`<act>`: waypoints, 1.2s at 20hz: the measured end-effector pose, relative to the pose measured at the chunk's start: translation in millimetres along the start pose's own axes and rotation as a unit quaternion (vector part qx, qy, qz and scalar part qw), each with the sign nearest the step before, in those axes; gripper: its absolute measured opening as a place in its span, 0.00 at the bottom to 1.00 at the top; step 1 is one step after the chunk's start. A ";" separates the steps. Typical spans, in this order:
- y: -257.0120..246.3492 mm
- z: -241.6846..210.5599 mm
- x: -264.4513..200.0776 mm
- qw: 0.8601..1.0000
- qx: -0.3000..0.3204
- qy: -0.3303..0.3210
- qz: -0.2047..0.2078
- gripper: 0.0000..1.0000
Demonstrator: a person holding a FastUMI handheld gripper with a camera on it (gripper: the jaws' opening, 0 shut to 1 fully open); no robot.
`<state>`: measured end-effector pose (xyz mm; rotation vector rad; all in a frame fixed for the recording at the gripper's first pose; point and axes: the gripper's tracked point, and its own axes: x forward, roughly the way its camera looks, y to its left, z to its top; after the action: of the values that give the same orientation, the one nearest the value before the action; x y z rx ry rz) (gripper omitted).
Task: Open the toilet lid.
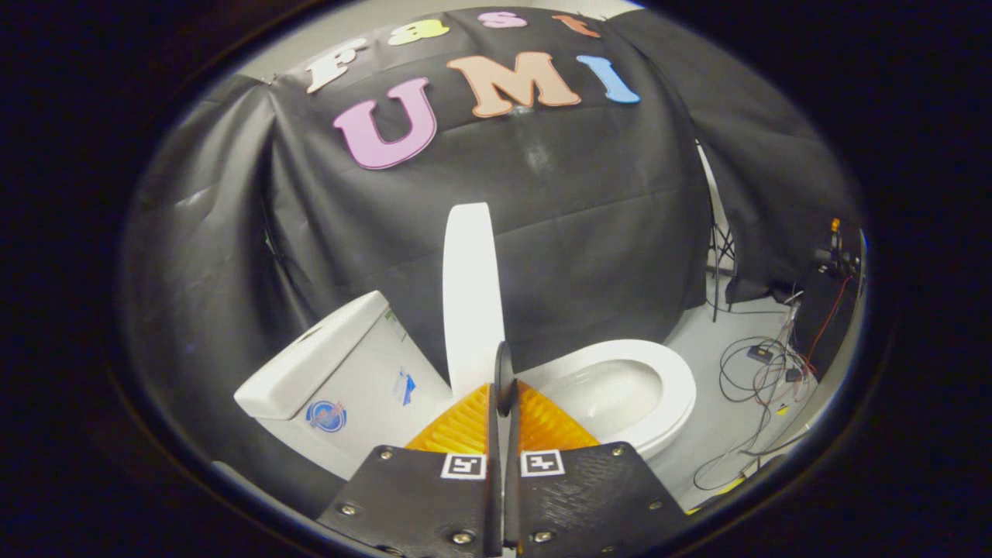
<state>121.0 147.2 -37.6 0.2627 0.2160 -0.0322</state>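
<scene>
Indoors, a booth with black cloth wall (pixel 558 201) draped behind and to both sides, creased and faintly shiny. Floor (pixel 721 403) pale grey, smooth. A gap in the cloth beyond the bowl shows a thin stand (pixel 722 256) on the floor. Further off on that side, a dark box of equipment (pixel 821 310) with loose cables (pixel 763 372) looping over the floor.

White toilet sits against the cloth. Tank (pixel 333 380) off to one side of the fingers, glossy, with stickers on its face. Toilet lid (pixel 470 294) stands upright, edge-on to the camera, rising just ahead of the fingers. Seat (pixel 674 380) lies down on the bowl; bowl interior (pixel 612 395) open to view, beyond the fingers on the side away from the tank.

Gripper (pixel 504 387) low, fingers drawn close together with a thin gap between them. The lid's lower edge lines up with that gap; whether both fingers press on it cannot be told.
</scene>
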 end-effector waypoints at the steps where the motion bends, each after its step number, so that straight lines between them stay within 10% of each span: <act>1: 4.0 0.7 -0.7 1.000 -0.005 -0.002 0.002 0.02; 24: 65.3 -16.4 -2.6 0.996 -0.075 -0.026 0.049 0.02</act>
<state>118.9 214.6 -35.9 0.1218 0.1527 0.0752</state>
